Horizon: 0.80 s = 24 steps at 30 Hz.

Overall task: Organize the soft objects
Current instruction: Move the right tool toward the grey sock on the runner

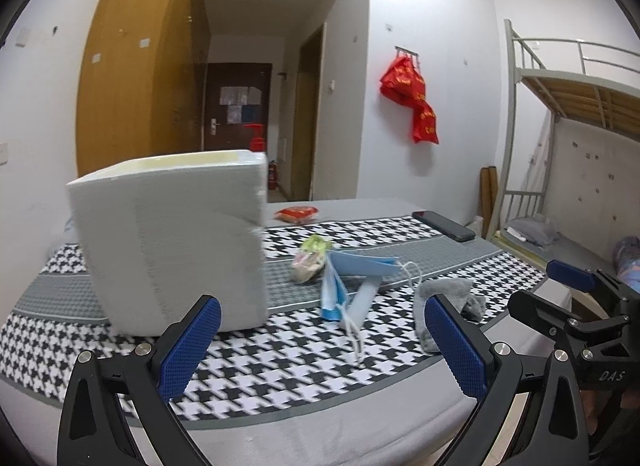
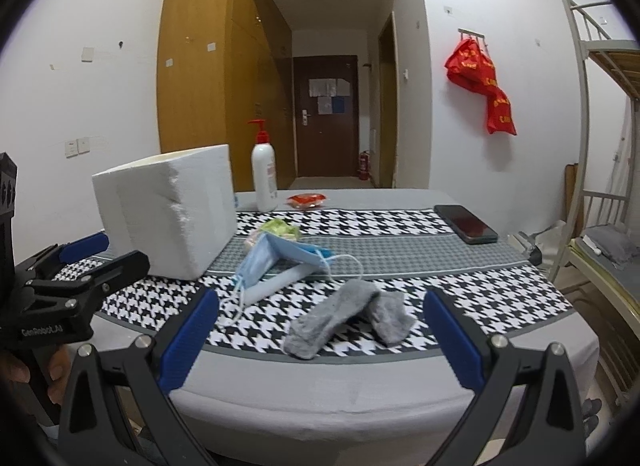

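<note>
Right wrist view: my right gripper (image 2: pixel 320 330) hangs with jaws apart over the grey socks (image 2: pixel 344 316), right of the foam box (image 2: pixel 168 209); I should pinch both layers mid-bundle. Left gripper (image 1: pixel 320 340) gapes empty.

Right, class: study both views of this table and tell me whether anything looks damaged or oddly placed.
The white foam box has a chipped, ragged corner edge, so it looks damaged. Nearby, blue face masks lie in a tangled heap with ear loops trailing, and the grey socks lie crumpled and overlapping rather than paired neatly.
</note>
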{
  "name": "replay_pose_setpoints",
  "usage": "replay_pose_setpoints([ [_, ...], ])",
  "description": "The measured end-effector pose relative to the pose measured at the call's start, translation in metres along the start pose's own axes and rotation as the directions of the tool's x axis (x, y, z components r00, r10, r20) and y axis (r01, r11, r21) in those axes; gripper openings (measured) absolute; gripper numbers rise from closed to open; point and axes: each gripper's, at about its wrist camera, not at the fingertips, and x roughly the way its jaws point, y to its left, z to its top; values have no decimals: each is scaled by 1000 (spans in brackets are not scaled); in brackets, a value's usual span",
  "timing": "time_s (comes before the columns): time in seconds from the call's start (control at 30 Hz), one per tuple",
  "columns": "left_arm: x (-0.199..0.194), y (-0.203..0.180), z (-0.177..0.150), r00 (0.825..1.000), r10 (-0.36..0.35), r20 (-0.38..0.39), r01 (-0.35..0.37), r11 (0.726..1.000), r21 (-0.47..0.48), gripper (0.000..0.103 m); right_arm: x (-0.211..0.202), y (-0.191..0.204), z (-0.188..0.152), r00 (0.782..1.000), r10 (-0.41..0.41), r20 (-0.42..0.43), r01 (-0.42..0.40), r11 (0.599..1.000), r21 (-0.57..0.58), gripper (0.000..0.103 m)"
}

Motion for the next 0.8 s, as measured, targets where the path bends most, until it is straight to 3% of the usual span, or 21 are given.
replay_pose_setpoints([
  [0.2, 16, -16, 5, 998, -51, -25, 51, 999, 17, 102, -3, -17, -1, 999, -39, 1, 39, 999, 34, 103],
  [0.8, 60, -21, 12, 993, -47, -108, 51, 998, 33, 102, 42, -34, -2, 996, -15, -87, 22, 997, 75, 103],
])
